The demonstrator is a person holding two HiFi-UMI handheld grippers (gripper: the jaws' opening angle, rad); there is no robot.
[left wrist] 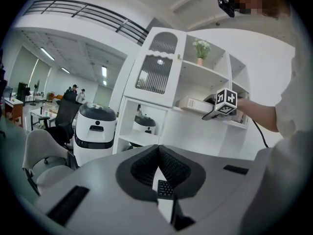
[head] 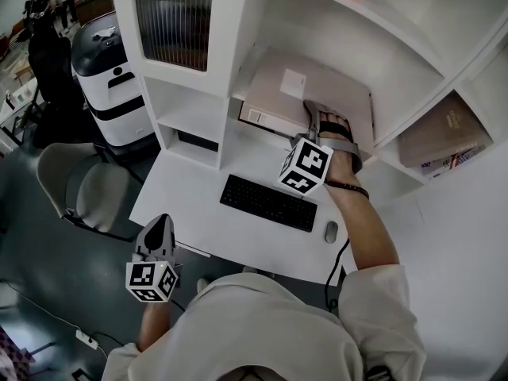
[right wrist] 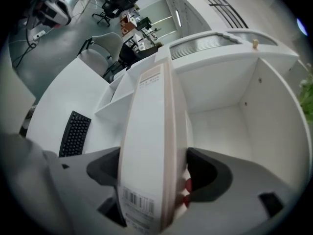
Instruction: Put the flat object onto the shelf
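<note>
Now at release step: box [head: 305, 94] lies flat on shelf [head: 317, 30]; right tongs [right wrist: 154, 168] wide around it, pads clear. Left tongs [left wrist: 159, 153] closed, empty. Next: draw right tongs straight back without dragging box.

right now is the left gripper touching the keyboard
Apart. The head view shows the left gripper at the desk corner, bare desk between it and the keyboard.

a flat beige box [head: 333, 90] with a white label lay flat in the middle compartment of the white shelf unit [head: 317, 22], its barcoded edge facing outward.
</note>
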